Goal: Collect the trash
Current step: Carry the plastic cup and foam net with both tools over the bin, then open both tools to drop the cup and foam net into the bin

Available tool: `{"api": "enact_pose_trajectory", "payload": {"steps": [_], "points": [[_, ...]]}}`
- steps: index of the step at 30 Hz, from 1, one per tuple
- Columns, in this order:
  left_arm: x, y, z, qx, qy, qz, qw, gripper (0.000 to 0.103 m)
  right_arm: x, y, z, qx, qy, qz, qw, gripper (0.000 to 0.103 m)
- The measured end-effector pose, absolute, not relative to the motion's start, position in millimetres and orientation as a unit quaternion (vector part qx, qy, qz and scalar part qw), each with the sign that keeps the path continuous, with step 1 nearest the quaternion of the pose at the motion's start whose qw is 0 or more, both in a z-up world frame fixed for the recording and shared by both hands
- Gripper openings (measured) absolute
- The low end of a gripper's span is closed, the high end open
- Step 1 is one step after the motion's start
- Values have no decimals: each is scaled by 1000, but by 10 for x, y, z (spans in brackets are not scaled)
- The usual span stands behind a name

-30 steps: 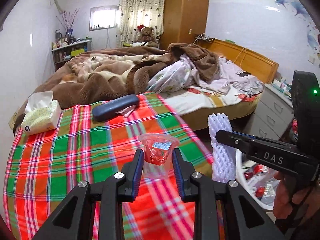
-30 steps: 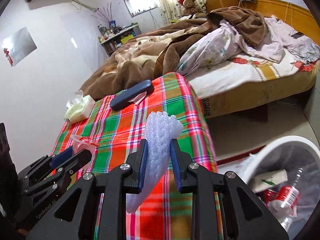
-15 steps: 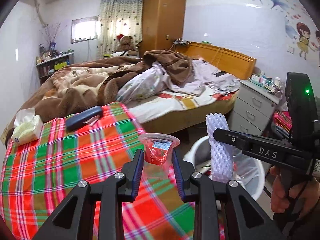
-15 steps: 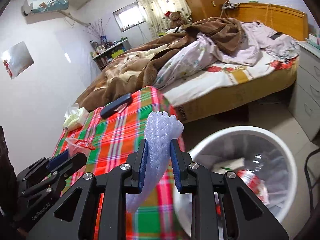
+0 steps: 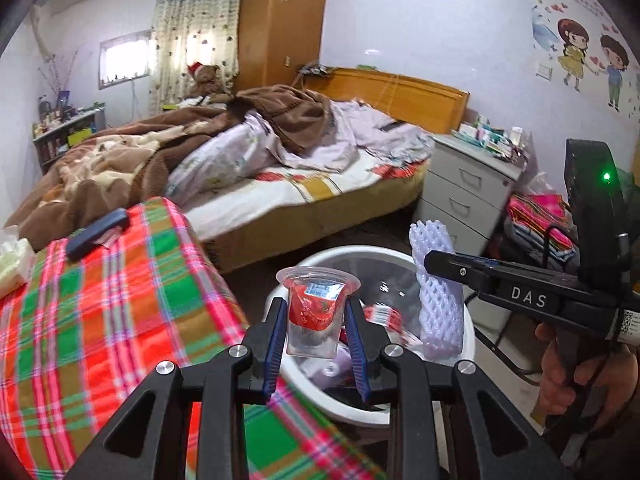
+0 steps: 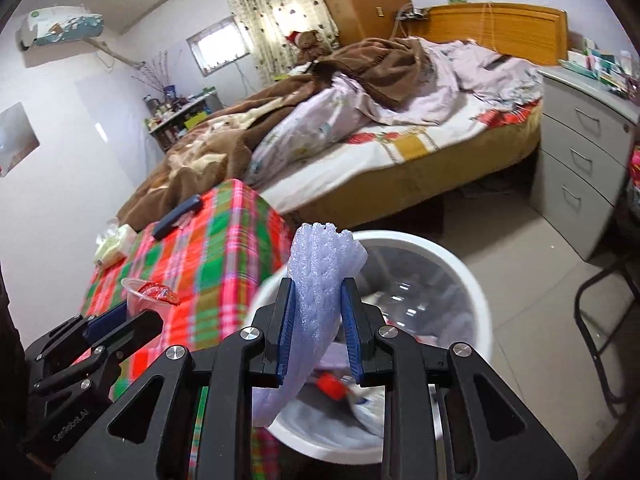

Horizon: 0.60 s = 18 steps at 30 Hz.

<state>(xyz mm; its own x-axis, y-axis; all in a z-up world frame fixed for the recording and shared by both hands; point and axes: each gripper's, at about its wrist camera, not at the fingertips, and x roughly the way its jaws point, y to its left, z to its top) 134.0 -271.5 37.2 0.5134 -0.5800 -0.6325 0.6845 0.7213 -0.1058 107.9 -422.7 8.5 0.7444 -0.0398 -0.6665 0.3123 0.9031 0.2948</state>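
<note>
My left gripper [image 5: 316,312] is shut on a clear plastic cup [image 5: 316,316] with a red wrapper inside, held above the near rim of the white trash bin [image 5: 468,344]. My right gripper [image 6: 319,300] is shut on a white foam net sleeve [image 6: 320,272], which hangs over the bin [image 6: 472,280]. In the left wrist view the right gripper [image 5: 434,260] and its foam sleeve [image 5: 438,292] stand to the right of the cup, with a hand [image 5: 560,368] on the handle. The bin holds bottles, wrappers and paper. The left gripper [image 6: 132,320] with the cup [image 6: 140,292] shows at lower left in the right wrist view.
A plaid-covered table [image 5: 100,320] borders the bin on the left, carrying a dark case [image 5: 98,232] and a tissue pack [image 6: 114,244]. Behind lie an unmade bed [image 5: 280,168], a grey drawer unit [image 5: 464,196] and a black metal frame [image 6: 604,320] on the right.
Both grippers have swung right, off the plaid table to above the trash bin, still holding the cup and the foam sleeve. The bin has come fully into view.
</note>
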Motion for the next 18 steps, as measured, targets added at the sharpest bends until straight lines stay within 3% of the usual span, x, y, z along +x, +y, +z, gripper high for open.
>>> {"api": "enact_pose_trajectory", "payload": {"steps": [18], "points": [[1207, -3336, -127, 105, 375, -381, 839, 30, 908, -4587, -333, 139, 407, -166, 887, 25]]}}
